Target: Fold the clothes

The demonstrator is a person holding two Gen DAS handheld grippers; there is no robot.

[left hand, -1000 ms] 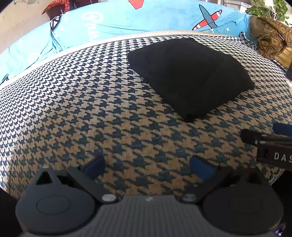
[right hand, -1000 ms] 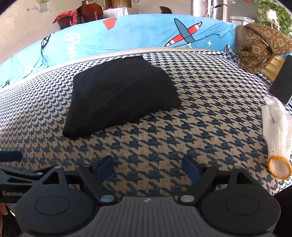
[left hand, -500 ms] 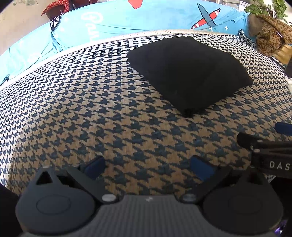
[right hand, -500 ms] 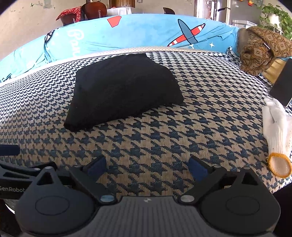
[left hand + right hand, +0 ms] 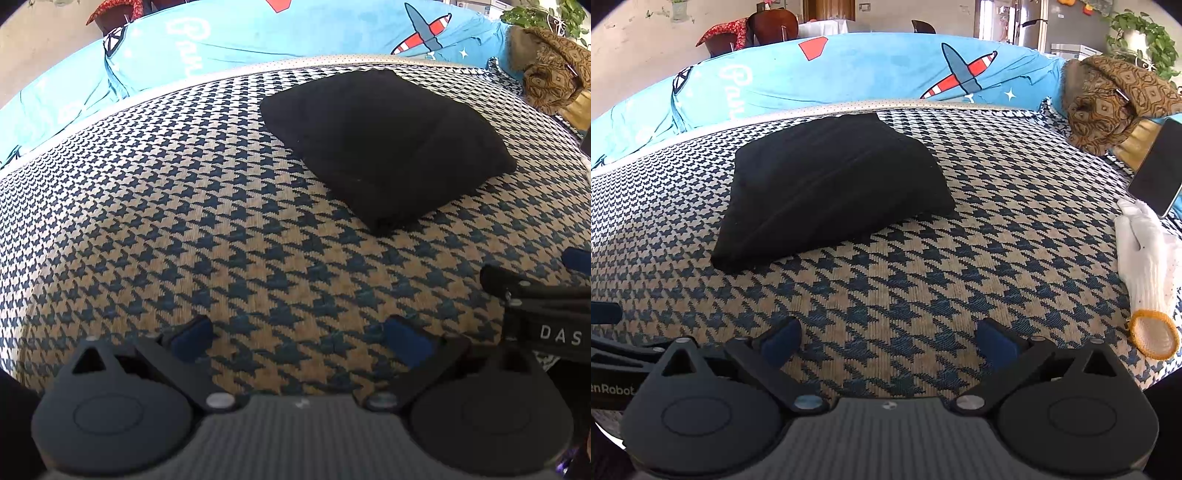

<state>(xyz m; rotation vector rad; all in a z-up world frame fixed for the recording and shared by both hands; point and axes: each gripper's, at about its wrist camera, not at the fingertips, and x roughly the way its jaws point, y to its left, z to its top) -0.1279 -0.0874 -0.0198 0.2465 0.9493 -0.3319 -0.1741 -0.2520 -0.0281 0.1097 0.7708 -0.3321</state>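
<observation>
Both hand-held grippers spread, folded black garment (image 5: 827, 184) apart

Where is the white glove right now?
Only the right wrist view shows the glove: at the right edge of the houndstooth cloth, just below the phone.

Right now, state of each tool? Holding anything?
Left tool: open, holding nothing, over the houndstooth cover.
Right tool: open, holding nothing; the folded black garment lies ahead, untouched.
</observation>
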